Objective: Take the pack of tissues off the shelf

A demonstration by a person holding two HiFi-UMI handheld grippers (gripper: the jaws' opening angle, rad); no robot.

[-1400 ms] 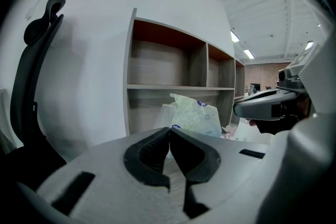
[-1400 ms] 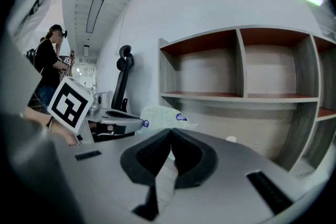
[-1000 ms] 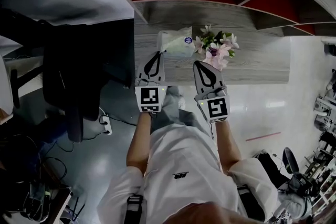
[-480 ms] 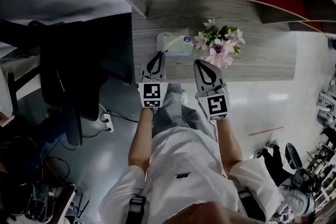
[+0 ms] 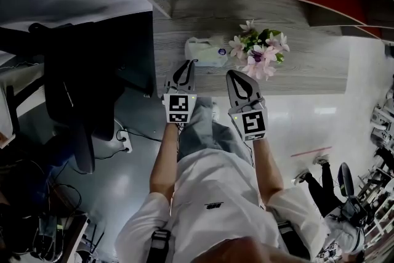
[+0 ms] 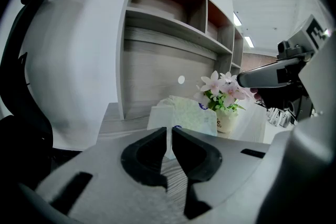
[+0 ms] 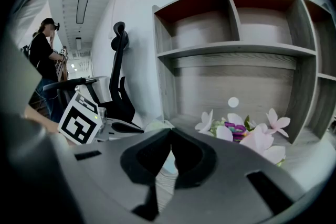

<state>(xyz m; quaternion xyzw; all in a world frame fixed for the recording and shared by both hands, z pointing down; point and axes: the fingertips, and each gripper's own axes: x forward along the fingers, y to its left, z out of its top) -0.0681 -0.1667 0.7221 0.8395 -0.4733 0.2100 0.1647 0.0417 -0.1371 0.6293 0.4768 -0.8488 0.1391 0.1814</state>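
Head view: person in a white top stands facing a grey wood-grain shelf, both arms out fwd, one claw per hand.
Pack of tissues: on the lowest shelf board, towards its left end and near the front edge. White wrap w/ pale green print and a small blue sticker.
L claw: tip right at the pack's near-left corner. In the left gripper view the two sides are squeezed to a thin slit w/ a white strip of the pack caught in it.
R claw: tips pressed together, nothing between them. It sits over the shelf's front edge just in front of the flowers, to the right of the L claw and not touching the pack.
Flowers: pink and white blooms w/ green leaves in a small white pot, just beside the pack on its right.
Shelf above: open compartments w/ red backs.
Office chair: black, on the floor left of the shelf.
Right gripper view: another person stands far off at left, in dark clothes.
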